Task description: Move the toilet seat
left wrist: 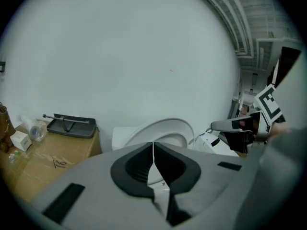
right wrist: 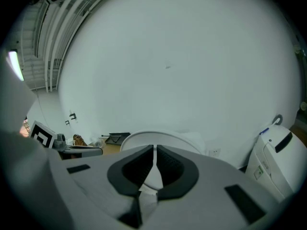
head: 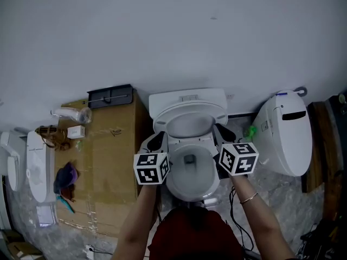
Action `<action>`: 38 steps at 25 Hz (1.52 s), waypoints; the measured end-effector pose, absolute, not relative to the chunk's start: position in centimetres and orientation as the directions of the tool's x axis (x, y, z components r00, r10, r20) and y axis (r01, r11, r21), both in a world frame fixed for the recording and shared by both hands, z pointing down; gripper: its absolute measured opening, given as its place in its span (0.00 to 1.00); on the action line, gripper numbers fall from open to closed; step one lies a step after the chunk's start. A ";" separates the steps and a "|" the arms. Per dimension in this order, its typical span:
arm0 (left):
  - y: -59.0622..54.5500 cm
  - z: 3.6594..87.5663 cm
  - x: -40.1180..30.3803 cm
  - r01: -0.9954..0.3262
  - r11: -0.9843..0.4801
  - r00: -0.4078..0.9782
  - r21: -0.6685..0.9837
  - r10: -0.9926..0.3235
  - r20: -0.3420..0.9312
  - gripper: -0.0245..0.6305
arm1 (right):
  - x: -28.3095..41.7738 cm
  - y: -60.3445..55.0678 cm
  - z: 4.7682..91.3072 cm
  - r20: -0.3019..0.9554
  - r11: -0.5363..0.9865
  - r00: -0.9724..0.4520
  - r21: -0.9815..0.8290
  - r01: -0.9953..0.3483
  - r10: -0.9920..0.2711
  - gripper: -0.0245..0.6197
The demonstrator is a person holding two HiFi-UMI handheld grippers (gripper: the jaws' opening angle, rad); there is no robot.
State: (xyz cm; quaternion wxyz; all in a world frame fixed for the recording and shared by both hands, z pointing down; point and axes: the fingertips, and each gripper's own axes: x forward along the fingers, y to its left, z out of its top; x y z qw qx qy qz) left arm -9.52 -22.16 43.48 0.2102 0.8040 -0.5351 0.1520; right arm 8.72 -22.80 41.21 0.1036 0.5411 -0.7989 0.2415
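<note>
A white toilet [head: 190, 99] stands against the wall, straight below me. Its seat [head: 190, 114] is tilted up over the bowl [head: 191, 169]; the same seat shows as a white arc [left wrist: 165, 127] in the left gripper view and as a white arc [right wrist: 158, 137] in the right gripper view. My left gripper [head: 157, 141] hangs by the seat's left side and my right gripper [head: 223, 132] by its right side. The left gripper [left wrist: 153, 148] has its pads together and I see nothing between them. The right gripper [right wrist: 154, 153] is also shut, with only a sliver of white showing through.
A cardboard box [head: 111, 156] stands left of the toilet with a black tray [head: 111, 95] and small items on it. A second white toilet [head: 284, 134] stands at the right. White fixtures [head: 37, 167] lie at the far left. A cable [head: 236, 210] runs over the floor.
</note>
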 end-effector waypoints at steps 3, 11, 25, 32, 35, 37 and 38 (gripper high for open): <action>-20.7 42.1 -9.2 -0.915 -0.372 0.403 0.159 -0.801 0.443 0.08 | 8.4 -20.8 39.8 0.399 0.308 -0.398 -0.272 -0.912 -0.826 0.08; -16.6 39.5 -8.7 -0.889 -0.445 0.450 0.110 -0.801 0.394 0.08 | 7.6 -15.8 37.3 0.354 0.312 -0.406 -0.294 -0.904 -0.843 0.07; -10.1 36.5 -8.2 -0.883 -0.465 0.458 0.067 -0.820 0.344 0.08 | 7.2 -9.4 35.1 0.302 0.363 -0.411 -0.203 -0.909 -0.860 0.06; -7.4 35.6 -7.7 -0.893 -0.447 0.438 0.053 -0.836 0.331 0.08 | 7.2 -6.6 34.3 0.286 0.394 -0.429 -0.171 -0.903 -0.857 0.06; -5.9 34.9 -7.4 -0.898 -0.438 0.427 0.040 -0.846 0.319 0.08 | 7.3 -4.9 33.8 0.274 0.404 -0.437 -0.171 -0.899 -0.857 0.06; -4.7 34.5 -7.3 -0.901 -0.432 0.421 0.035 -0.852 0.312 0.08 | 7.5 -3.6 33.6 0.267 0.408 -0.441 -0.174 -0.896 -0.857 0.06; -4.1 34.2 -7.3 -0.903 -0.429 0.418 0.034 -0.855 0.307 0.08 | 7.5 -3.0 33.4 0.263 0.409 -0.443 -0.173 -0.896 -0.857 0.06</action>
